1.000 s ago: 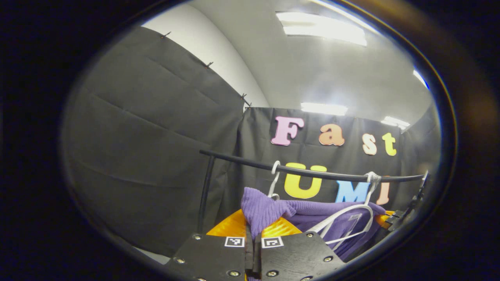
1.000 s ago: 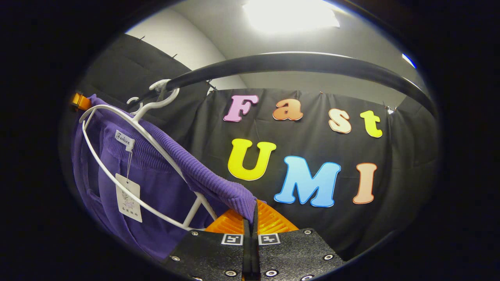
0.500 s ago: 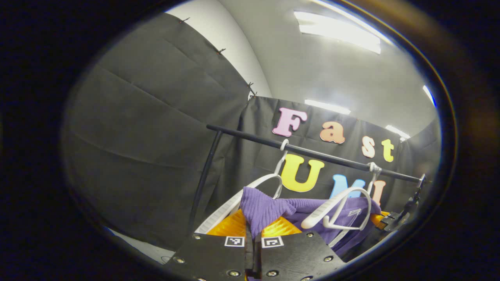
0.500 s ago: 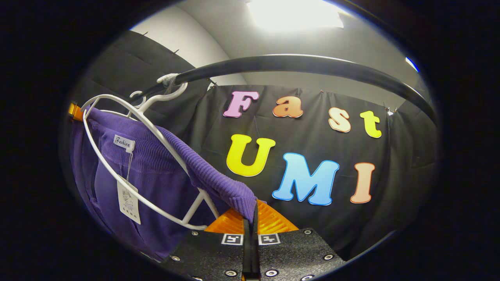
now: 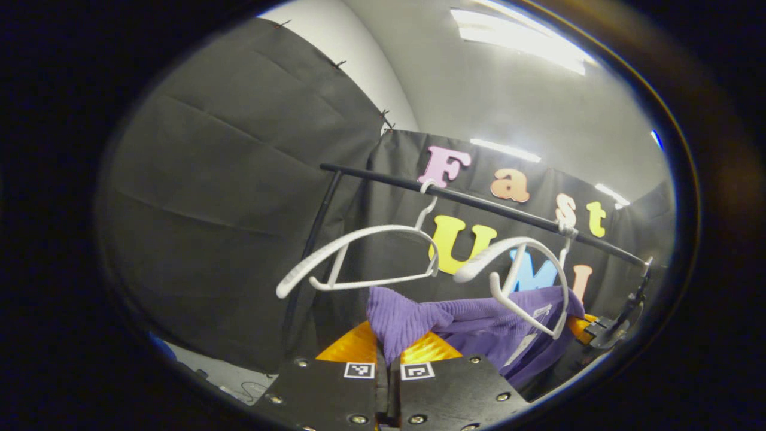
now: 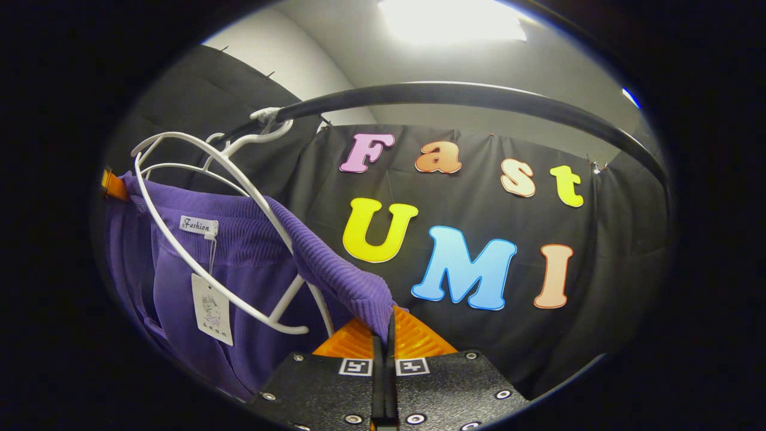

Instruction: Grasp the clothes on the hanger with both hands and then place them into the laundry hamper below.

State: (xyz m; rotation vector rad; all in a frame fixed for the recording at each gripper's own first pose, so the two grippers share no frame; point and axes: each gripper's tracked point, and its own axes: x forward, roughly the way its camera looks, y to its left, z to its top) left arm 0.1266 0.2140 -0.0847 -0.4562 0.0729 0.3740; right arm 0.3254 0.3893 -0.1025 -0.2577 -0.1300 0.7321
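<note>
Both claws clamped on purple sweater (image 5: pixel 479 326): left claw (image 5: pixel 388 358), right claw (image 6: pixel 383 338). Hanger (image 5: pixel 526 281) at 2 o'clock looks freed. Next: lower into hamper.

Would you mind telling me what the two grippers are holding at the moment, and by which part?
Both are shut on the purple garment: the left gripper pinches one ribbed top edge, the right gripper the opposite end.
</note>
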